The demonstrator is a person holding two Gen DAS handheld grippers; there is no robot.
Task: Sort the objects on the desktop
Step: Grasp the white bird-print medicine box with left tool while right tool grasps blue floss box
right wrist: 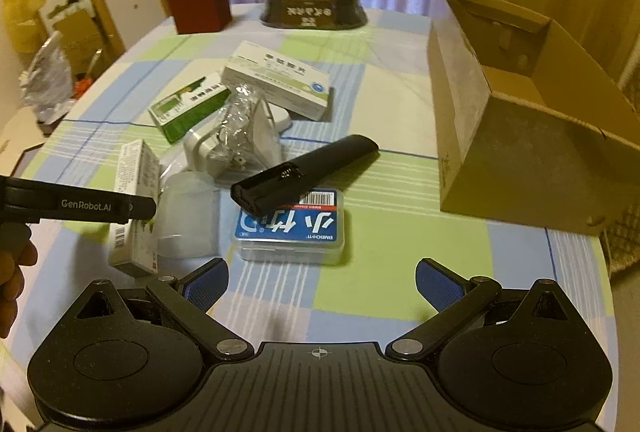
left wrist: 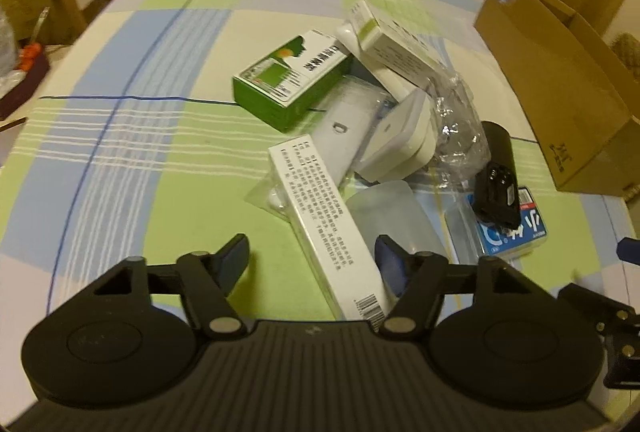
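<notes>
1. The left gripper (left wrist: 312, 256) has its 2 fingers spread apart, and nothing is pinched between them.
2. Its blue pads (left wrist: 236, 252) face each other across a wide gap.
3. Its fingers point forward and down.
4. The right gripper (right wrist: 322, 280) has its 2 fingers spread wide too, and they hold nothing.
5. Its blue pads (right wrist: 206, 286) sit far apart.
6. In the right view, the left gripper (right wrist: 146, 207) shows from the side as a black bar that pokes in from the left edge.
7. A hand (right wrist: 14, 272) grips that tool at the left edge; only part of the hand shows.
</notes>
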